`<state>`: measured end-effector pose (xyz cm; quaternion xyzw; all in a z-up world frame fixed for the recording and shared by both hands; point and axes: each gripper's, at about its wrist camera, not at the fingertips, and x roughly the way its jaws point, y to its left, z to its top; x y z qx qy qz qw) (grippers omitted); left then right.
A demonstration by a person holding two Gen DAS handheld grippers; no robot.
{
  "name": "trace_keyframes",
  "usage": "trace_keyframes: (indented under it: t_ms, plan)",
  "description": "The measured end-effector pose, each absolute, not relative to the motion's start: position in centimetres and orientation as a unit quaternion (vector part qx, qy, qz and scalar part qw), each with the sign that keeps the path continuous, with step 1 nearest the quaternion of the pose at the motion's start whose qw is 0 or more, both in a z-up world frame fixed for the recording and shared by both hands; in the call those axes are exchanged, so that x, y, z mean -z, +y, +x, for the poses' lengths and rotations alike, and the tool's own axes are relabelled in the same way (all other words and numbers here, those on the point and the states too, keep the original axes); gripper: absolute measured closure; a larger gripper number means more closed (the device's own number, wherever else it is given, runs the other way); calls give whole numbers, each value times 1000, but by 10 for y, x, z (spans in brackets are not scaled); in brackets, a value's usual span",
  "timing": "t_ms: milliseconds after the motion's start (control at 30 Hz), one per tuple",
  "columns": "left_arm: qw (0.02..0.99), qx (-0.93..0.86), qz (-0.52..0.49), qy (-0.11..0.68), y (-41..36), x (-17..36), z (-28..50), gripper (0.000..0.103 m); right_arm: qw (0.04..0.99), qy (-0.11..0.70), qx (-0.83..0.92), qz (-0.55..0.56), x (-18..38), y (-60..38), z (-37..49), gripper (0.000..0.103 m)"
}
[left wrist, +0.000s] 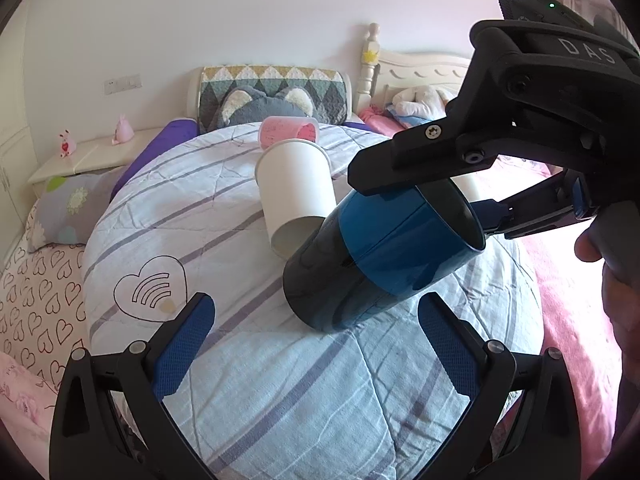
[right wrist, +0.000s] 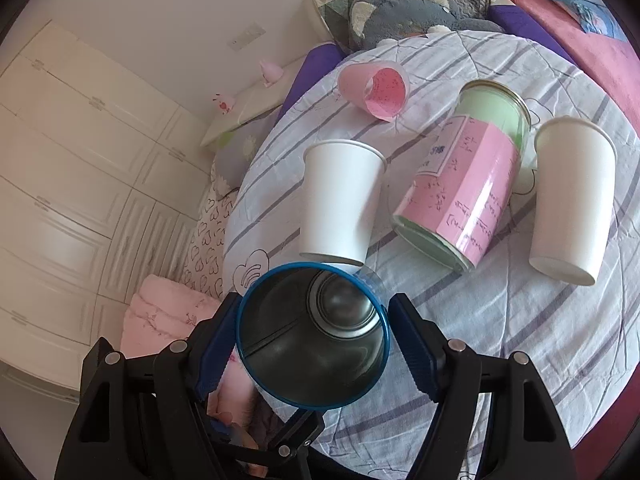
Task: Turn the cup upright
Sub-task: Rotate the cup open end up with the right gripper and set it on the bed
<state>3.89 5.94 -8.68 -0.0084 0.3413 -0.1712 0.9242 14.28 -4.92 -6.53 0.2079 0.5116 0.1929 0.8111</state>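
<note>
Blue cup (left wrist: 384, 256) tilted over the striped quilt (left wrist: 280, 380) on the bed, base low and toward the left claw (left wrist: 316, 344), open mouth raised toward the right claw (right wrist: 312, 344). Whether the base touches the quilt, cannot tell.

Right claw: closed on the cup near its rim, one finger (left wrist: 400, 164) over the upper wall, the other under the mouth. In the right wrist view both pads flank the rim and the camera looks straight down the bore to the metal bottom. So the long axis runs nearly in line with the right claw.

Left claw: spread wide, holding nothing, hovering near the cup's base, a gap apart.

Judgement: the right claw is the working one; righting the cup means swinging the mouth up and over the base.

Neighbours: a white cup (left wrist: 296, 196) lies just beyond the blue cup's base, very close. Farther back a pink cup (right wrist: 374, 94) on its side. In the right wrist view a pink-labelled tin (right wrist: 468, 184) and a second white cup (right wrist: 572, 200) lie to the right, well apart. Open quilt lies near the left claw; the surface is soft, so a set-down may wobble.
</note>
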Motion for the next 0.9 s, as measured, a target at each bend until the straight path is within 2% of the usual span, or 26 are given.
trace_keyframes:
  t_ms: [567, 900]
  plan:
    - [926, 160, -6, 343, 60, 84, 44, 0, 817, 503, -200, 199, 59, -35, 152, 23]
    - [928, 155, -5, 339, 56, 78, 44, 0, 831, 472, -207, 212, 47, -44, 146, 19]
